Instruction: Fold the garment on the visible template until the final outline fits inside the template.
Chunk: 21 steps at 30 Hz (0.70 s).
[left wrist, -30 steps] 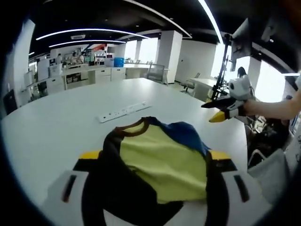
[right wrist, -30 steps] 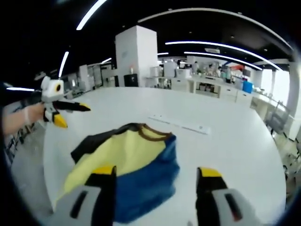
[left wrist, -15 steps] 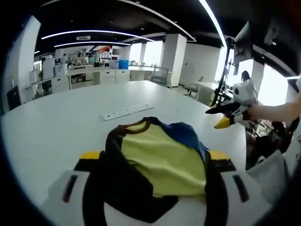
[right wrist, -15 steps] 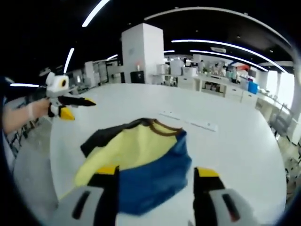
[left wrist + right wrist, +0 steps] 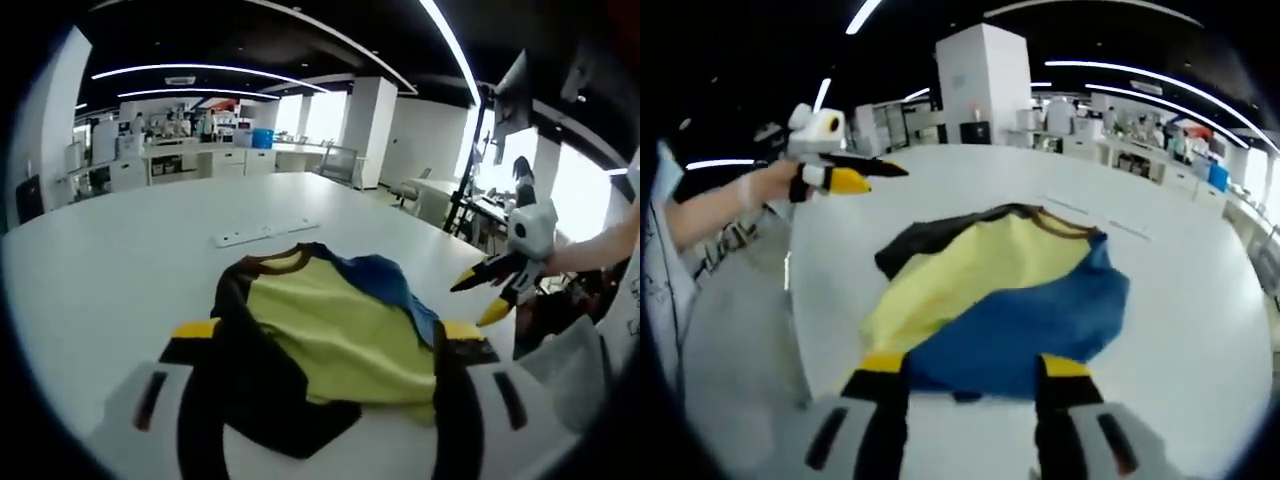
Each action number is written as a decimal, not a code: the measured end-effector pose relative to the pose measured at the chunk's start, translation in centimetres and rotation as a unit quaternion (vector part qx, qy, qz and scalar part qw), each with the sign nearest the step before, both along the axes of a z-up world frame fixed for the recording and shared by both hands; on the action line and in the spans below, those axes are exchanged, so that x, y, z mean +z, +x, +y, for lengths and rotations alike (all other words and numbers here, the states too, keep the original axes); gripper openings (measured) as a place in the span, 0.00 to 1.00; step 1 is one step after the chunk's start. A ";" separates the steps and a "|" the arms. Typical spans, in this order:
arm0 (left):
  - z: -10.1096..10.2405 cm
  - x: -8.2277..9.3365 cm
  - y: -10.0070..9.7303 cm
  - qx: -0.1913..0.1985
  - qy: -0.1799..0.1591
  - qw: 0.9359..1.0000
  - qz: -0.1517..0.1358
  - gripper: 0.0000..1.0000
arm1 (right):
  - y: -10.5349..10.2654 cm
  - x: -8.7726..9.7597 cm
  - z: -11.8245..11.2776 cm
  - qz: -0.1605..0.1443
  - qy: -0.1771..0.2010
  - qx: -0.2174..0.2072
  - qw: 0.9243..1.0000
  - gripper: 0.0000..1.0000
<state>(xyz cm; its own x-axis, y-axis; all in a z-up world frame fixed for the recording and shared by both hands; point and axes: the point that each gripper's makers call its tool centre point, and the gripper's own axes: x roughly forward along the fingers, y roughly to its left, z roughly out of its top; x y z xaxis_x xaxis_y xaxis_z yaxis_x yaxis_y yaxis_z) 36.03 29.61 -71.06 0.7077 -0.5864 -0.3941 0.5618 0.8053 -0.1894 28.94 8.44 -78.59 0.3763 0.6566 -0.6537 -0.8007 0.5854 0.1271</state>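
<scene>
- left gripper (image 5: 325, 345): two broad white jaws, each with a black inner face, a yellow band at the tip and a dark slot in the white shell.
- right gripper (image 5: 973, 372): the same build, white jaws with black inner faces and yellow tips.
- seen from the other side, each gripper has a white body with black and yellow jaws.
- the person's forearm (image 5: 715, 205) is bare, with a white garment at the edge.

garment (image 5: 330, 350) near hem hidden behind left tool's jaws, template not discernible, far desks blurred
</scene>
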 end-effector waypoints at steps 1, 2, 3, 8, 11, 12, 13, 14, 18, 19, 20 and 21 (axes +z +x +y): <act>0.1 -0.1 -0.4 0.003 -0.005 1.000 0.002 0.82 | -0.8 -0.7 0.2 0.012 -0.003 -0.002 1.000 0.44; 0.1 -0.1 -0.6 0.005 -0.008 1.000 0.003 0.82 | -1.4 -1.2 0.4 0.025 -0.001 -0.002 1.000 0.43; 0.2 -0.3 -0.8 0.007 -0.010 1.000 0.005 0.82 | -2.1 -1.7 0.7 0.043 0.009 -0.010 0.999 0.42; 0.6 -0.9 -1.6 0.006 -0.007 1.000 0.013 0.82 | -3.5 -3.7 1.4 0.071 0.007 -0.023 0.997 0.32; 0.8 -0.9 -1.9 0.012 -0.010 1.000 0.013 0.82 | -4.1 -4.2 2.0 0.084 0.008 -0.027 0.996 0.26; 0.9 -0.9 -1.9 0.013 -0.011 1.000 0.013 0.82 | -4.4 -4.3 2.3 0.087 0.007 -0.026 0.996 0.25; 1.1 -0.9 -1.9 0.015 -0.013 1.000 0.013 0.81 | -4.5 -4.4 2.4 0.090 0.008 -0.026 0.996 0.23; 1.3 -0.9 -1.9 0.016 -0.013 1.000 0.013 0.81 | -4.7 -4.7 2.6 0.100 0.009 -0.028 0.995 0.22; 1.4 -1.0 -2.3 0.019 -0.012 1.000 0.014 0.81 | -4.1 -5.2 3.0 0.124 0.042 -0.060 0.990 0.21; 1.4 -1.0 -2.4 0.019 -0.013 1.000 0.014 0.81 | -3.8 -5.2 2.9 0.134 0.052 -0.078 0.987 0.20; 1.4 -1.1 -2.5 0.020 -0.013 1.000 0.014 0.81 | -3.4 -5.0 2.9 0.143 0.068 -0.103 0.982 0.19; 1.5 -1.1 -2.5 0.021 -0.014 1.000 0.015 0.81 | -3.2 -4.8 2.8 0.149 0.078 -0.118 0.979 0.17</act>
<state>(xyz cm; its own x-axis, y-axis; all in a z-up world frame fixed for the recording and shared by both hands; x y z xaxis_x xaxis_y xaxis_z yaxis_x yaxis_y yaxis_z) 33.56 31.09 -72.16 0.7202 -0.5675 -0.3990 0.5215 0.8222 -0.2281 25.74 11.23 -83.39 0.3373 0.6744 -0.6568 -0.5596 0.7047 0.4362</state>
